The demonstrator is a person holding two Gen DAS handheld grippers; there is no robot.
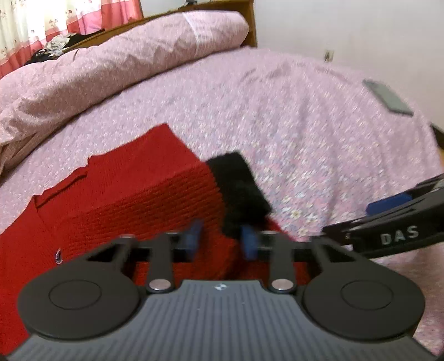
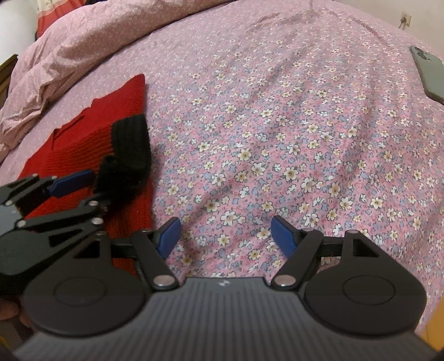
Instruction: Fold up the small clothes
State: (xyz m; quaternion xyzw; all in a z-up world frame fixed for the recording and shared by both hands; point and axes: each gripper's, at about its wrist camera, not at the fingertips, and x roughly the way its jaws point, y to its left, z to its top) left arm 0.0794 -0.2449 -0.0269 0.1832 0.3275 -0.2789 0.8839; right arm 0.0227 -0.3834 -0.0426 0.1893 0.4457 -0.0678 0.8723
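Only the left-wrist view is showing curtains [image 1: 69,16]; left gripper [image 1: 222,241] is pinching one red sweater's [image 1: 116,200] black cuff [image 1: 241,183], right gripper [image 2: 226,236] is gaping empty, one phone [image 2: 430,75] is lying apart.

red knit sweater [image 1: 116,200] with black cuff [image 1: 241,191], pink floral bedsheet [image 2: 277,125], grey-green phone [image 2: 430,75]

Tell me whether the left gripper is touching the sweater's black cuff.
Touching. In the right wrist view the left gripper has the black cuff pinched between its blue pads, lifted off the red sweater; no gap shows.
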